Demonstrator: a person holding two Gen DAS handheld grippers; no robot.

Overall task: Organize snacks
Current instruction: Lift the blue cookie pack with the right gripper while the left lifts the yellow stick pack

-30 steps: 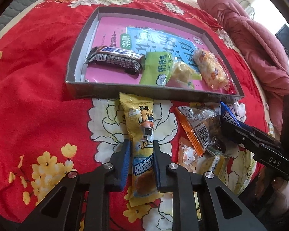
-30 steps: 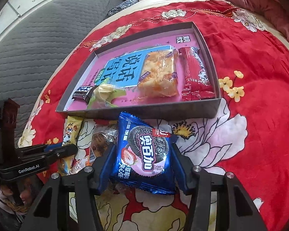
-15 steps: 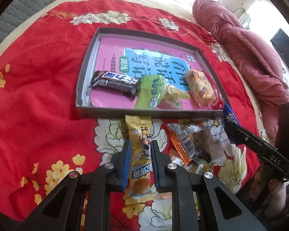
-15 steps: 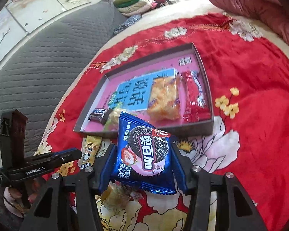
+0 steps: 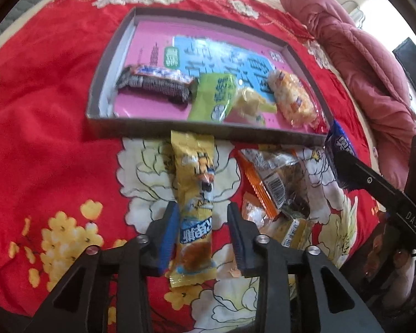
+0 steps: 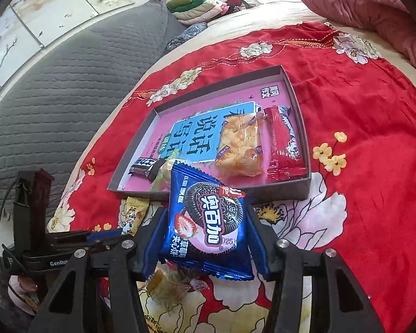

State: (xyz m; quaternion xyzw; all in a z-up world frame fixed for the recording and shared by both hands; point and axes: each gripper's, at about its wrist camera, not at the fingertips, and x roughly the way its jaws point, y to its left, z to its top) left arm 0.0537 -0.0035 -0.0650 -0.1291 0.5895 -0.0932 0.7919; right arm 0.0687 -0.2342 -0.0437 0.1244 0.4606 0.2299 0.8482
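Observation:
A grey tray [image 5: 208, 131] with a pink printed floor lies on the red flowered bedspread. It holds a dark bar [image 5: 155, 83], a green packet [image 5: 213, 97], a rice cracker [image 5: 291, 100] and a red bar [image 6: 283, 144]. A long yellow snack packet [image 5: 195, 172] lies just short of the tray's near wall, between the jaws of my left gripper [image 5: 203, 233]. Those jaws are opening and the right pad stands clear of the packet. My right gripper [image 6: 205, 238] is shut on a blue cookie packet [image 6: 208, 222], held above the bedspread just short of the tray [image 6: 280, 191].
A small pile of loose snacks [image 5: 274, 183] lies between the two grippers. A pink quilt [image 5: 360, 55] is bunched at the far right. A grey quilted cover [image 6: 69, 83] and folded clothes [image 6: 205, 5] lie beyond the bedspread's left edge.
My left gripper's jaws have spread apart from the yellow packet they pinched. The right gripper has risen and tilted up with the blue packet still in it.

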